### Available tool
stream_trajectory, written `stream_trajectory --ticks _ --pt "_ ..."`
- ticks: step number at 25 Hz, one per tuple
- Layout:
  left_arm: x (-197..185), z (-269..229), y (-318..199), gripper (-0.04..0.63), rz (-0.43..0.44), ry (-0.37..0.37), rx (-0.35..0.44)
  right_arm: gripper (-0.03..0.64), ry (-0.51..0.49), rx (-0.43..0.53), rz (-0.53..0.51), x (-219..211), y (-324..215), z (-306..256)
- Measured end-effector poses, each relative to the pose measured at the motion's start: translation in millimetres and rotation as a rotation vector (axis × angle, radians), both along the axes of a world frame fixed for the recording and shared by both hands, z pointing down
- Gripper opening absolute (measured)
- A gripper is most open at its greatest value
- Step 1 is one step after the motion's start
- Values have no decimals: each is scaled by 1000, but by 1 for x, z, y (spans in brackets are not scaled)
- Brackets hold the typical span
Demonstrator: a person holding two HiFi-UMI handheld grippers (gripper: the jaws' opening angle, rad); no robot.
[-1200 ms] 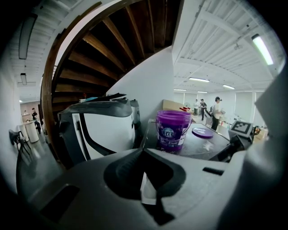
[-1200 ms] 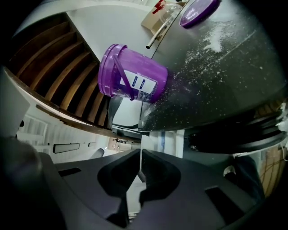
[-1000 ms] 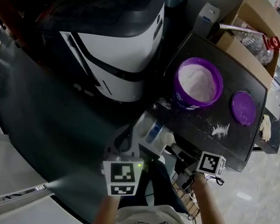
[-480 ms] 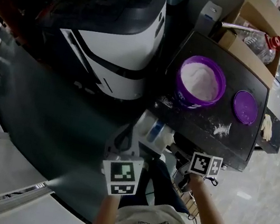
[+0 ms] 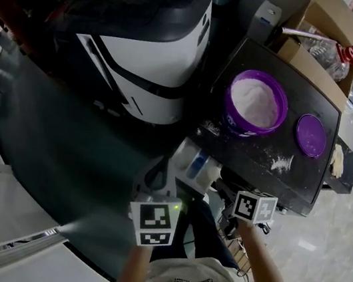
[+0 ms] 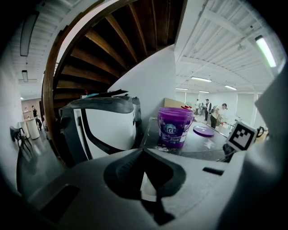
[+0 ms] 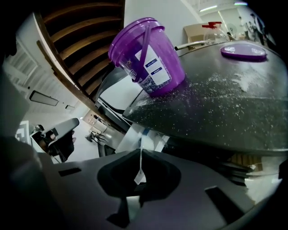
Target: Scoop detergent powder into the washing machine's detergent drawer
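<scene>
A purple bucket [image 5: 257,105] full of white detergent powder stands open on a dark table [image 5: 304,183] to the right of the white and dark washing machine [image 5: 146,44]. The machine's white detergent drawer [image 5: 197,164] with a blue insert sticks out below the table's near-left corner. My left gripper [image 5: 160,176] is shut and empty just left of the drawer, in front of the machine. Shut as well, my right gripper [image 5: 234,196] hangs below the table's front edge, pointing at the drawer [image 7: 145,134]. The bucket [image 7: 148,56] sits above it.
The bucket's purple lid [image 5: 311,135] lies flat on the table to the right of the bucket, with spilled powder [image 5: 281,163] near the front edge. Cardboard boxes [image 5: 317,33] and a clear jug stand behind the table. A pale glove [image 5: 334,160] lies at the table's right edge.
My right gripper has shifted left, closer to the drawer. The left gripper has stayed where it was.
</scene>
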State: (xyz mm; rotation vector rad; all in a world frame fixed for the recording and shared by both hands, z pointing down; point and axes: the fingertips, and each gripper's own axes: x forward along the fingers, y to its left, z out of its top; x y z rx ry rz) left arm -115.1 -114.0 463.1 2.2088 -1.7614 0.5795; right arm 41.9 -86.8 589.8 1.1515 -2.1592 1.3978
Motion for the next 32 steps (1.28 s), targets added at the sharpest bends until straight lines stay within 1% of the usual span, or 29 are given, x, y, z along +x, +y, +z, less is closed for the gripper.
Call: stream_trajectory --ticks 8,15,20,27,32 --pt "-6 0 0 3 -15 2 -1 21 116 62 -84 -5 -5 2" --pt "-7 1 -1 3 -19 7 -1 21 282 162 -177 -7 -8 4" --pt "-7 1 -2 3 -17 7 -4 21 361 211 -236 -11 -8 4" --pt "-10 1 -4 3 -17 7 -3 21 498 307 -354 -17 -3 2" --pt "-9 0 -5 3 -10 10 2 21 559 356 -407 -21 -1 2"
